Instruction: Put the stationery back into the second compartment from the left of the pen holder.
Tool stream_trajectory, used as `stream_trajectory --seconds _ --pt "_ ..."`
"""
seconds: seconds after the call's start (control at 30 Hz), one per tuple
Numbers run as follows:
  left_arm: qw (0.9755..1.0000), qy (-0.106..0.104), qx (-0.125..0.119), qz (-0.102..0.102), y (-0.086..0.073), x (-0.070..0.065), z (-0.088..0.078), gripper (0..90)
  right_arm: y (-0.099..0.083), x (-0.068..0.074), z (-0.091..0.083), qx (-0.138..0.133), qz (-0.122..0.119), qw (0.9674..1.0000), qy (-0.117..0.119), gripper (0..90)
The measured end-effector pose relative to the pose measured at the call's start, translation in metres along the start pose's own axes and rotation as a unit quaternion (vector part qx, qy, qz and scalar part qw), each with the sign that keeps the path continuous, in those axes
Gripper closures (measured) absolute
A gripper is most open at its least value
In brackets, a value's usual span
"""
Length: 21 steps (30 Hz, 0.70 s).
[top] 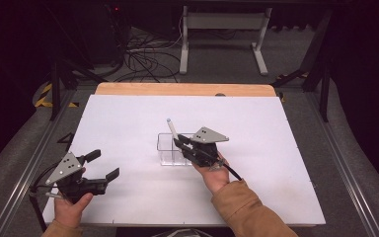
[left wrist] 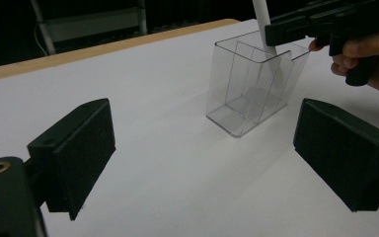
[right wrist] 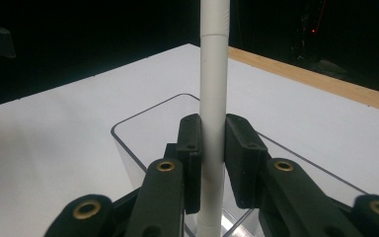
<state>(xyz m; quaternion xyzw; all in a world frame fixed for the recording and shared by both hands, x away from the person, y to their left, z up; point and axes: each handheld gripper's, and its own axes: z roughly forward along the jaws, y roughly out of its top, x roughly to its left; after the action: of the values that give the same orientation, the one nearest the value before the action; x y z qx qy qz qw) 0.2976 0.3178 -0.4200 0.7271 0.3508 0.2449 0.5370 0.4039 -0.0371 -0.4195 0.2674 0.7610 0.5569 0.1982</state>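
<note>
Here the right tool [top: 179, 143] pinches a white pen [right wrist: 213, 98] between its jaws, the pads pressed on both sides of the barrel. The pen stands nearly upright, leaning a little, with its lower end already inside the clear plastic holder [left wrist: 249, 94] that sits near the middle of the white bench [top: 128, 118]. In the right gripper view the holder's rim curves just beneath the jaws, and the pen's tip reaches below that rim, though whether it touches the floor of the holder is hidden by the tool itself.

The step in hand looks like setting the pen into the holder, and it seems close to done. To finish it well, the tip should probably be lowered until it rests on the bottom before the jaws ease apart; letting go too high could make the pen drop, tip and rattle the light container. The release ought to be slow and even, so neither pad drags the barrel sideways. The holder has inner dividers, seen in the left gripper view, so the pen should stay within one compartment rather than straddle a wall. After the release, the tool would best lift straight up, clear of the rim.

The left tool [top: 98, 165] sits well apart near the bench's front left, jaws spread and empty. It could steady the holder if it shifts.
</note>
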Motion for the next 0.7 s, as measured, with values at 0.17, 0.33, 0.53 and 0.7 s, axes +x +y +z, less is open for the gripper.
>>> stream_trajectory --seconds 0.17,0.33,0.53,0.7 --pt "1.0000 0.000 -0.001 -0.003 0.000 0.000 0.000 9.7 0.004 -0.006 -0.005 -0.012 0.017 0.9997 0.009 45.1" --pt "1.0000 -0.001 0.000 -0.003 0.000 0.000 0.001 9.7 0.013 -0.008 -0.016 -0.021 -0.003 0.9996 0.017 27.9" --pt "1.0000 0.000 0.001 -0.003 -0.001 0.000 0.000 9.7 0.027 -0.005 -0.035 -0.033 -0.035 0.9986 0.021 21.7" --pt "1.0000 0.000 0.000 -0.003 -0.001 -0.001 -0.001 9.7 0.031 -0.006 -0.048 -0.031 -0.041 0.9984 0.020 18.1"
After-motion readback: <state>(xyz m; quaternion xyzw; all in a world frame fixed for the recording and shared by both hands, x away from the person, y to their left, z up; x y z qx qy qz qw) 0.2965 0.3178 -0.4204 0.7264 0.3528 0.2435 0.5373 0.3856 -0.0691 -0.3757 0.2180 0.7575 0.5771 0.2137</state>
